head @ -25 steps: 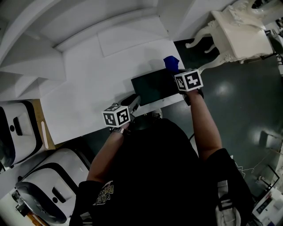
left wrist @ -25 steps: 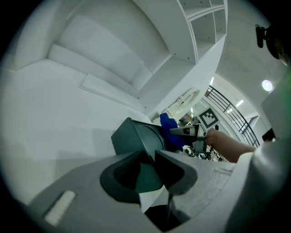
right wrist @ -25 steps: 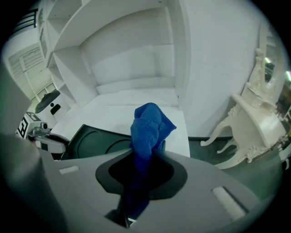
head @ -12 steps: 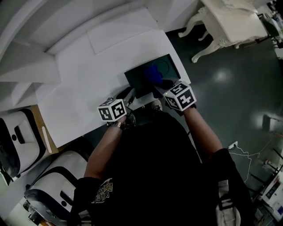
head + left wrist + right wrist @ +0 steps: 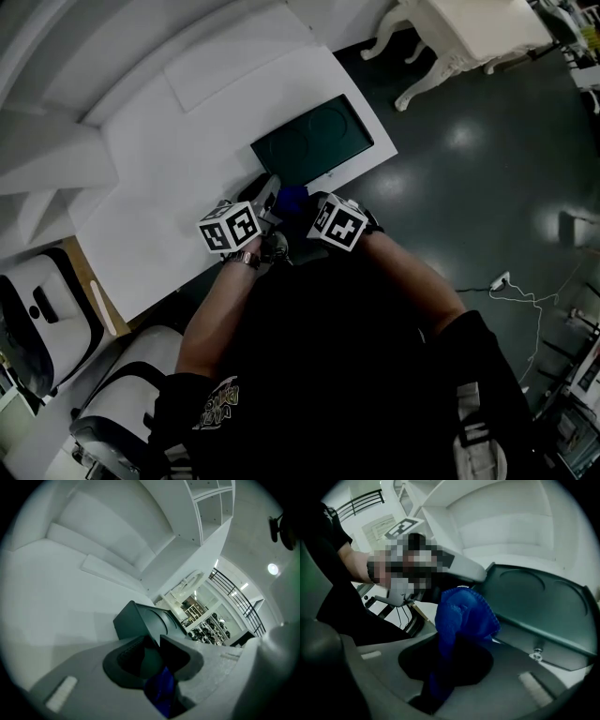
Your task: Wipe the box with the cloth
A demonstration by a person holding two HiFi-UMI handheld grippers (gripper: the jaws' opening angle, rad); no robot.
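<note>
A flat dark green box (image 5: 312, 141) with round recesses in its top lies near the right front corner of the white table (image 5: 159, 197). My left gripper (image 5: 269, 194) is at the box's near left corner, its jaws closed on that edge (image 5: 140, 620). My right gripper (image 5: 306, 204) is shut on a bunched blue cloth (image 5: 291, 199), held just off the box's near edge and right beside the left gripper. In the right gripper view the cloth (image 5: 464, 613) stands up from the jaws, with the box (image 5: 534, 602) to its right. A bit of the cloth (image 5: 161, 693) shows below the left jaws.
A thin white board (image 5: 234, 61) lies at the back of the table. A cream ornate table (image 5: 469, 28) stands on the dark floor to the right. White padded seats (image 5: 37, 319) are at the left, and cables (image 5: 511, 286) trail on the floor.
My right gripper has carried the cloth from the box's far right corner across its top to the near left edge, next to the left gripper. The left gripper stayed at the box.
</note>
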